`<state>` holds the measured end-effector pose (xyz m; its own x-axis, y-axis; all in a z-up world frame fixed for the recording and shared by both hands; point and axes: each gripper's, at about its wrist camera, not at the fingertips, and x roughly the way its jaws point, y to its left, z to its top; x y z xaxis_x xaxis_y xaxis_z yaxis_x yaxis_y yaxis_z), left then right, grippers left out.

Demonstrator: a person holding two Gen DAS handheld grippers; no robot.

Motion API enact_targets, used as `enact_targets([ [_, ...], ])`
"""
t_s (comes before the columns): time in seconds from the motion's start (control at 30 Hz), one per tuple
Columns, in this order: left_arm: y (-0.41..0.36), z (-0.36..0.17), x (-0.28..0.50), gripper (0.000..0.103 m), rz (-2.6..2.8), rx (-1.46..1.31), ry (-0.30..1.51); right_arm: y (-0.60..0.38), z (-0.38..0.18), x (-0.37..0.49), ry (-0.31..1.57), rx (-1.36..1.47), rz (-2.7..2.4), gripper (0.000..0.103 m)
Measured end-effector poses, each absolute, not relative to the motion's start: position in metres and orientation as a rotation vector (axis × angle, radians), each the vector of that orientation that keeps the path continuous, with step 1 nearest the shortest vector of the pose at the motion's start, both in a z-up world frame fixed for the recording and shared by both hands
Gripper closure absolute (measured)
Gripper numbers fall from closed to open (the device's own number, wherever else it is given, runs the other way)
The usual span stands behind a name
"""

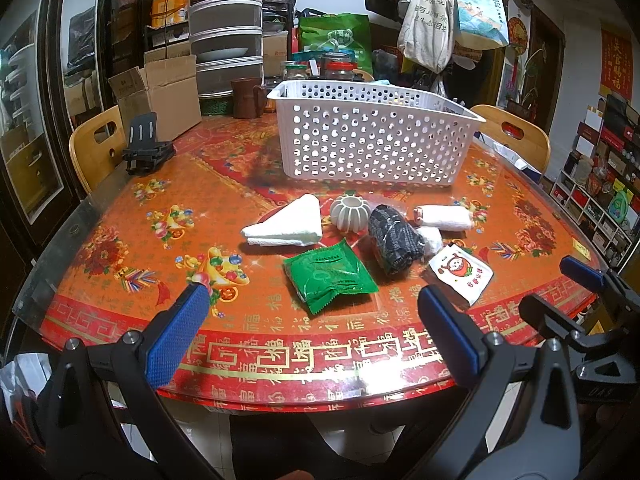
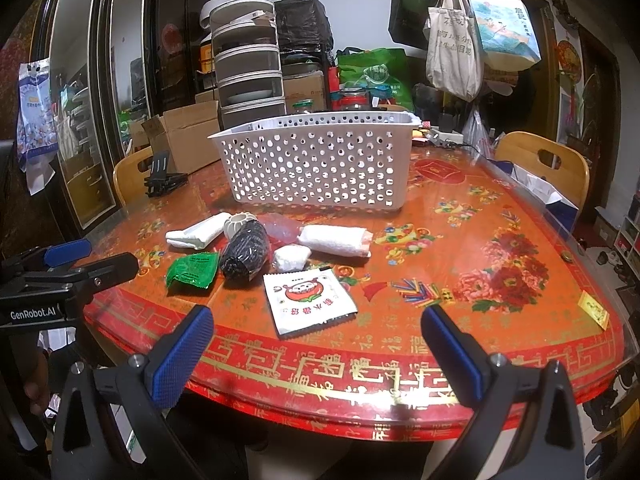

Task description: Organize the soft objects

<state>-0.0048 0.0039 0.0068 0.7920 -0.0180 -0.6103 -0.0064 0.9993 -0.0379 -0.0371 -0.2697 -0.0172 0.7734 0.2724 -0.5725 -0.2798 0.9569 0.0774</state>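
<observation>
Two tongs, left tongs [image 1: 314,328] and right tongs [image 2: 316,346], wide open, holding nothing | soft items clustered on worktop [image 1: 120,216] before white basket [image 1: 372,136], probably their destination | nothing sorted yet

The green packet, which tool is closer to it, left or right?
Left. The left tool hangs open directly before the green packet; the right tool faces the white cartoon packet, with the green one off to its left.
</observation>
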Motion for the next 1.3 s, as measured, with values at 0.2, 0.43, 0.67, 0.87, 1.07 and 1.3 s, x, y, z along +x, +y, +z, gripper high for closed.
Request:
enact_targets([
  [0.2,0.005,0.006,-0.004,0.0,-0.019,-0.043,0.654,-0.27,-0.017,-0.037,0.619,-0.013,0.298,0.0],
  [0.43,0.011,-0.003,0.007,0.0,-0.01,-0.05,0.655,-0.268,-0.024,-0.031,0.63,0.015,0.319,0.0],
  [0.67,0.008,-0.027,0.032,0.0,-0.045,-0.016,0.768,-0.263,-0.04,-0.015,0.608,0.018,0.336,0.0],
  [0.87,0.017,-0.043,0.054,0.0,-0.086,-0.083,0.789,-0.26,-0.057,0.011,0.708,0.008,0.29,0.0],
  [1.07,0.013,-0.06,0.075,0.0,-0.083,-0.073,0.809,-0.253,-0.063,0.018,0.696,-0.024,0.301,0.0],
  [1.3,0.009,-0.065,0.092,0.001,-0.041,-0.045,0.79,-0.24,-0.066,0.025,0.683,-0.077,0.31,0.013],
])
